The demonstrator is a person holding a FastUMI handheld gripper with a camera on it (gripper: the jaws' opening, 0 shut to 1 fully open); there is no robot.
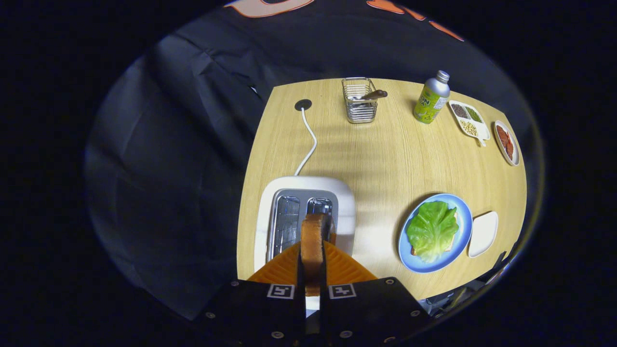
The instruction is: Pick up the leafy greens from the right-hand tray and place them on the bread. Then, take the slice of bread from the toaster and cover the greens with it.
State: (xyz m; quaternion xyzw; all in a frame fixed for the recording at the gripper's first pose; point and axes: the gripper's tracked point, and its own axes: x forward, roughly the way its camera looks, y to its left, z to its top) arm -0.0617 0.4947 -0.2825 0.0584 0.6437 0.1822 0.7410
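Note:
My gripper [313,250] is shut on a slice of toasted bread [312,236], held edge-on between the fingers directly above the right slot of the white toaster [272,202]. To the right, a blue plate [462,226] carries a green lettuce leaf [432,230] lying over another bread slice, whose brown edge peeks out under the leaf. A small white tray [483,233] sits just right of the plate.
The toaster's white cable [308,144] runs to a hole in the wooden table [376,159]. At the back stand a wire basket [359,100] with a utensil, a green bottle [431,99], a divided dish of grains [467,123] and a small plate of red food [506,143].

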